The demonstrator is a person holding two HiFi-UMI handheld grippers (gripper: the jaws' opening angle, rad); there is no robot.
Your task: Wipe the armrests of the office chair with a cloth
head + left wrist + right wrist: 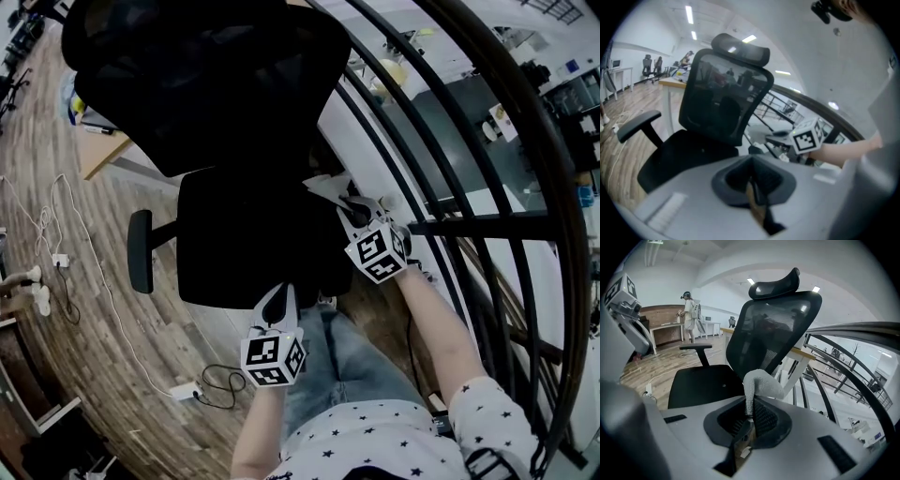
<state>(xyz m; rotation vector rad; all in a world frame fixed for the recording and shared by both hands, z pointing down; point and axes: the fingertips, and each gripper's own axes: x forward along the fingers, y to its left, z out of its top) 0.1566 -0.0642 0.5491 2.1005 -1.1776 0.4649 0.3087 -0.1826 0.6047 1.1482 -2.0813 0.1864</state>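
Cloth (pixel 764 384) pinched in right claw (pixel 751 408); left claw (pixel 753 182) closed (nothing held).

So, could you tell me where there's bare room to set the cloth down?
The seat is bare, between the armrest and the right gripper holding the cloth. Cables strew the floor beyond; the railing crowds the right.

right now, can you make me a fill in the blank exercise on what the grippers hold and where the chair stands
1. The right gripper is shut on a grey ____.
2. The left gripper is shut and holds ____.
3. The black office chair stands on a ____ floor.
Missing words: cloth; nothing; wooden.
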